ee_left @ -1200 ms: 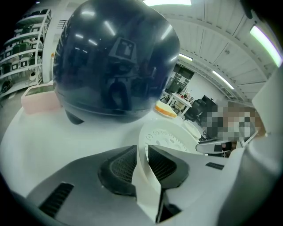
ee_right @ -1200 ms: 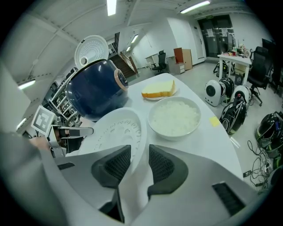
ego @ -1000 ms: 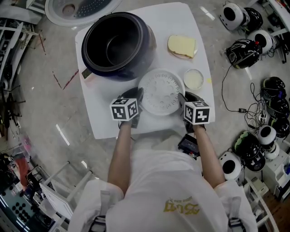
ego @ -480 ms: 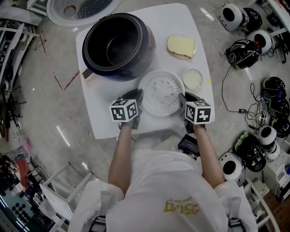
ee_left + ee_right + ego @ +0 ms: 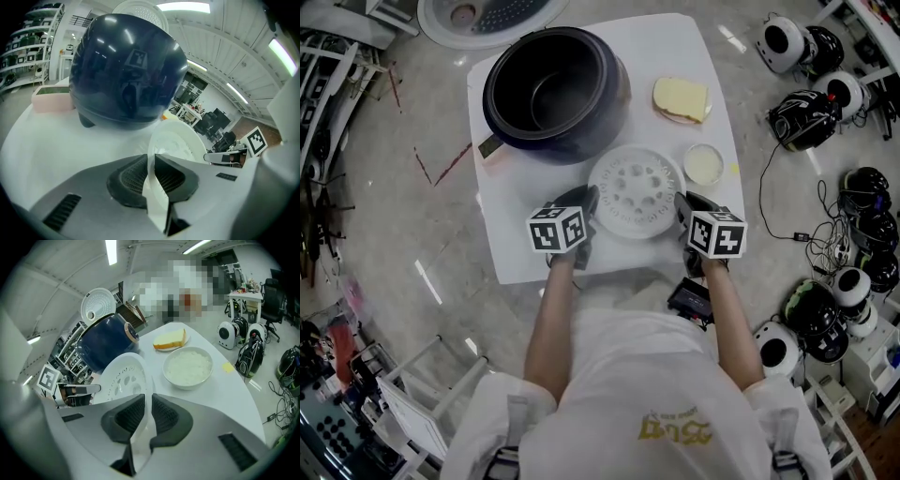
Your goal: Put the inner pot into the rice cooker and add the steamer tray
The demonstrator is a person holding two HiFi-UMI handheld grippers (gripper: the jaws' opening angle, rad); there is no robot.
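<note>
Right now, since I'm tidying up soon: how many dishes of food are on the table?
2: a rice bowl right of the steamer tray; a plated yellow slice behind it.

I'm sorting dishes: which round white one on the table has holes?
The steamer tray: its floor is perforated, and the left claw and right claw are closing on its rim. The rice bowl and the plate with a yellow slice have none.

Nothing legible is showing. Yellow print (image 5: 680, 427) on the person's shirt, behind both grippers, is sitting upside down, too blurred to read. The left gripper (image 5: 589, 200) and right gripper (image 5: 681, 202), jaws closing on the steamer tray (image 5: 635, 192) rim, are carrying only patterned square markers.
</note>
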